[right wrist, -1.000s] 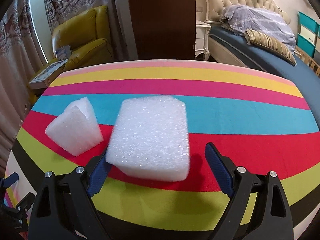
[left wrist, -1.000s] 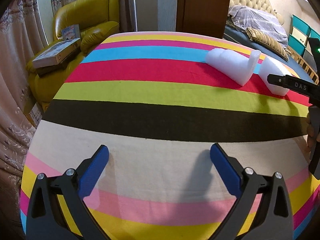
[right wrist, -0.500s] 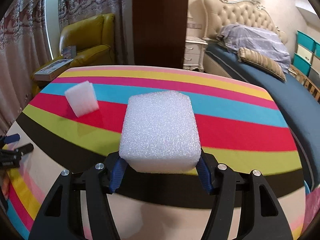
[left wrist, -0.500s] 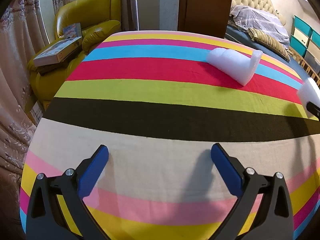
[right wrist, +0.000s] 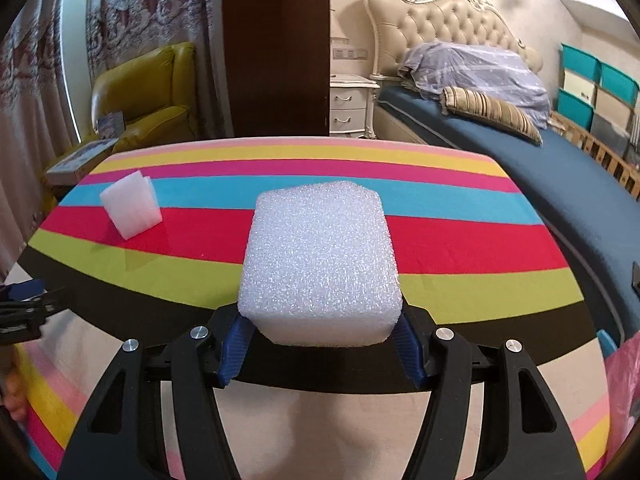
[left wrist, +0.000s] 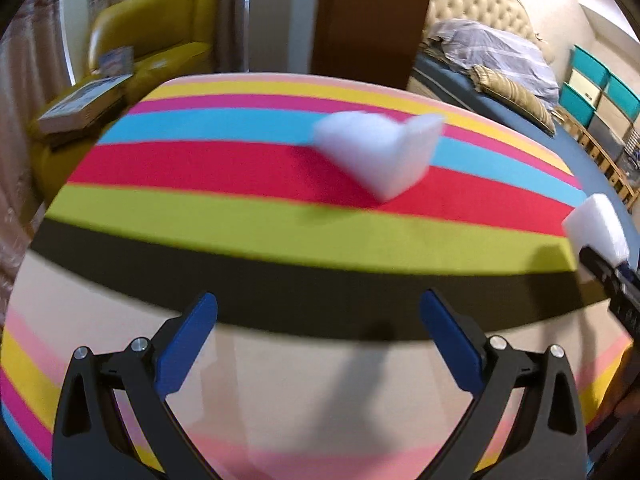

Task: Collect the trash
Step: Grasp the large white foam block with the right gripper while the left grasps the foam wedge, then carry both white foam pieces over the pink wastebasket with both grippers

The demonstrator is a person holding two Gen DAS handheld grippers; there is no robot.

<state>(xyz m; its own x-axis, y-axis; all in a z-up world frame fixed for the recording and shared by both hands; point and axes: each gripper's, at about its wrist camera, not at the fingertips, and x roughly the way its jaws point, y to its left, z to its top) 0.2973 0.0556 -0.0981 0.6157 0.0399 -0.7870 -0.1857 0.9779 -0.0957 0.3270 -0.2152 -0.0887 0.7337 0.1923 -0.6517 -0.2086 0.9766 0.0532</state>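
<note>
My right gripper [right wrist: 322, 330] is shut on a white foam block [right wrist: 320, 260] and holds it above the striped tablecloth [right wrist: 460, 240]. The held block also shows at the right edge of the left wrist view [left wrist: 598, 220]. A second, folded piece of white foam [left wrist: 380, 152] lies on the red and blue stripes, ahead of my left gripper [left wrist: 318, 320], which is open and empty over the black and beige stripes. That piece shows at the left in the right wrist view [right wrist: 130, 204].
A yellow armchair [left wrist: 152, 44] with books [left wrist: 84, 100] stands behind the table's left side. A bed [right wrist: 560, 168] with a pillow lies to the right. Something pink [right wrist: 624, 384] shows at the lower right edge. A dark wooden panel [right wrist: 276, 48] stands behind the table.
My right gripper closed on the foam block, lifted it off the cloth and drew it back. My left gripper moved forward toward the folded foam piece.
</note>
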